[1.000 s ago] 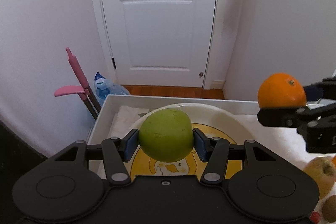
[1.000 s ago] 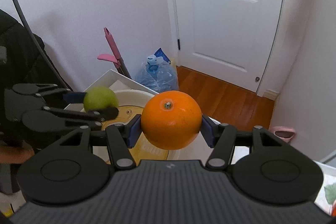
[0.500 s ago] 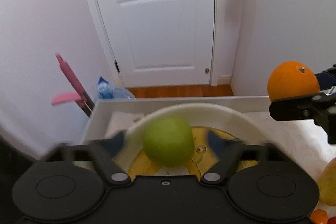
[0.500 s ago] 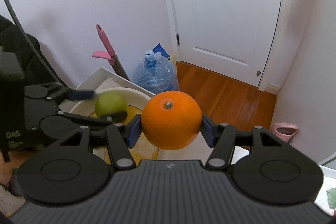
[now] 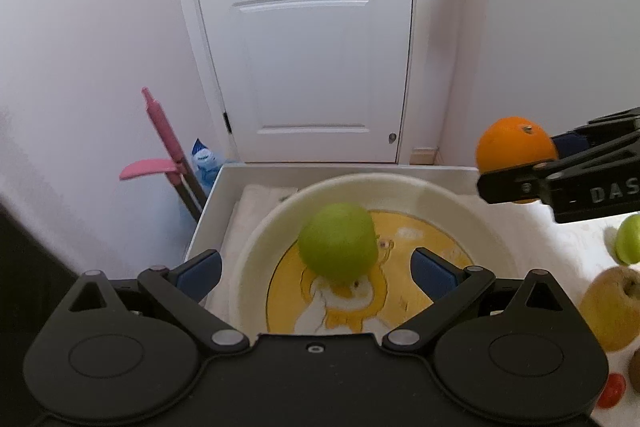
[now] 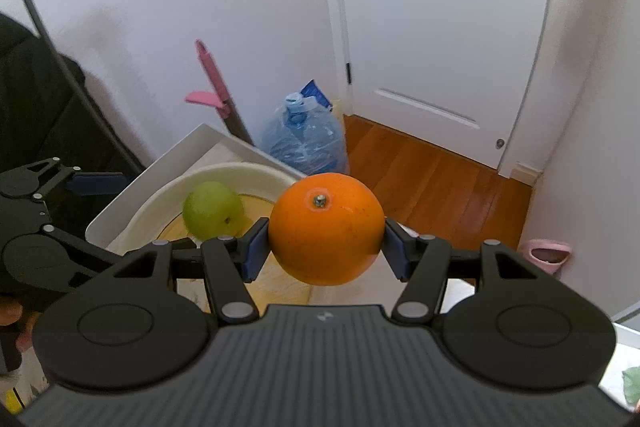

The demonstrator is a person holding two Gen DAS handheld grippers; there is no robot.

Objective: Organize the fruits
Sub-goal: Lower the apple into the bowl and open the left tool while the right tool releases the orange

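One fruit is in place and the rest are waiting. The green apple (image 5: 338,241) lies in the cream bowl (image 5: 472,203), on the yellow cartoon print at its bottom, slightly blurred, so it may not have settled. The left gripper (image 5: 316,269) has its jaws spread wide with blue pads well clear on either side of the apple, touching nothing. The bowl sits on a cloth inside a white tray (image 5: 224,187), close to the tray's far left corner.

The right gripper (image 6: 325,247) is clamped on an orange (image 6: 325,229), stem end up, both pads pressed against its flanks. It hangs in the air beside the bowl's right rim, not yet over the middle. Judging by that, the orange is the next piece to go in, and there is room beside the apple.

Still loose on the cloth near the tray's right edge are a second green apple (image 5: 629,241), a yellowish pear-like fruit (image 5: 612,307), a small red fruit (image 5: 612,389) and a brown one (image 5: 635,371) cut off by the frame. So the sorting looks early: one done, one in hand, at least four to go
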